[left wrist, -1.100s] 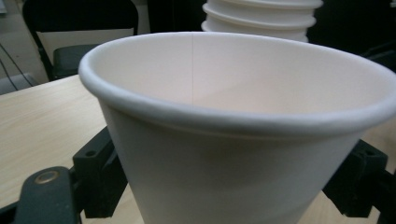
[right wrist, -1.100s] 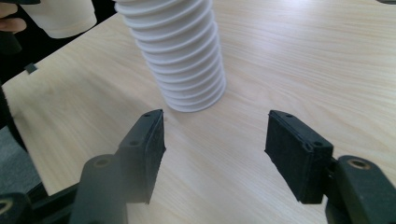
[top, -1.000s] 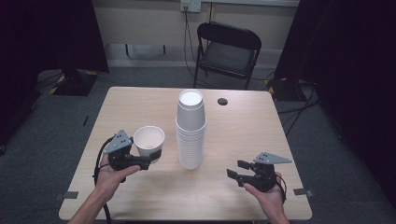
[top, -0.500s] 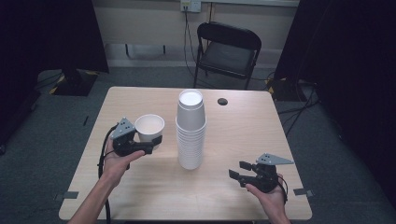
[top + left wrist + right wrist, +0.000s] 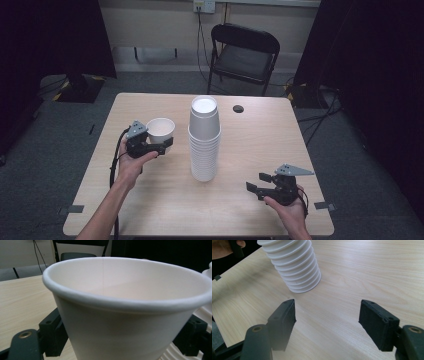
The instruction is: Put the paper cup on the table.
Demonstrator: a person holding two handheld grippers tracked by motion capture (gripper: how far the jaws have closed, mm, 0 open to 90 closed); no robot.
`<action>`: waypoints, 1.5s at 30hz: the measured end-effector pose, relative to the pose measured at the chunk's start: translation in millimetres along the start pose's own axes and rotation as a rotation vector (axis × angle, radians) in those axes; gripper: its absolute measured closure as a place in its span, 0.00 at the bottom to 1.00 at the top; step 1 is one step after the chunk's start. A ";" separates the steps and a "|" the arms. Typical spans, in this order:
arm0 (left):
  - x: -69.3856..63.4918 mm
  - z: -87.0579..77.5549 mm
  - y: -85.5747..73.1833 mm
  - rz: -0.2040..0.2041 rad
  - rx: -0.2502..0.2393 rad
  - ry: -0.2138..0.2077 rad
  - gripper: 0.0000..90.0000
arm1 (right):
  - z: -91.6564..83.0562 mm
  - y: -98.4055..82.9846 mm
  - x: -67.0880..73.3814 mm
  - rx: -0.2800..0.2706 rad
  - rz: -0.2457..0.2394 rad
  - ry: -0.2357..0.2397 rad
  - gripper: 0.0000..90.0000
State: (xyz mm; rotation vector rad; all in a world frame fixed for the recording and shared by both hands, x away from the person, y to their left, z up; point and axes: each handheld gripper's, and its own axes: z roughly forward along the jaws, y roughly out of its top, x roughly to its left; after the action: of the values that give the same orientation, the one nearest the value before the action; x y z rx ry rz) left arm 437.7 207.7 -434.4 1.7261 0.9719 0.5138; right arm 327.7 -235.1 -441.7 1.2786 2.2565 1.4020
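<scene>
Single cup (image 5: 160, 131) clamped in left gripper (image 5: 162, 145), carried farther left of stack (image 5: 204, 140) for likely set-down; right gripper (image 5: 256, 184) empty, jaws just widened.

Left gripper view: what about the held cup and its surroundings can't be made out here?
- Cup: its base is cut off by the bottom edge of the left gripper view.
- Left claw: pad contact is hidden behind the cup wall there.
- Cup stack: a sliver at the right edge; the cup blocks the rest.
- Small dark disc: high view, too small to identify.
</scene>
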 end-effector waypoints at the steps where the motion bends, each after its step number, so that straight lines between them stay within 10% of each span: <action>1: -0.6 2.1 -0.7 0.005 0.002 0.001 0.17 | -0.2 0.0 0.3 -0.001 -0.001 0.001 0.33; 16: 1.7 27.2 -24.6 0.019 0.091 0.029 0.17 | 0.2 0.1 1.6 0.005 -0.008 0.002 0.32; 45: 3.4 23.0 -54.2 0.045 0.182 0.031 0.17 | 0.9 0.0 7.9 0.008 -0.005 0.005 0.31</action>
State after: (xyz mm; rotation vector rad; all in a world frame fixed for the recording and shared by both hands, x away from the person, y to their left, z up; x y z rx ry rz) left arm 437.0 204.2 -493.3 1.9109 1.0300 0.4953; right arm 323.3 -228.6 -440.1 1.2720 2.2687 1.3974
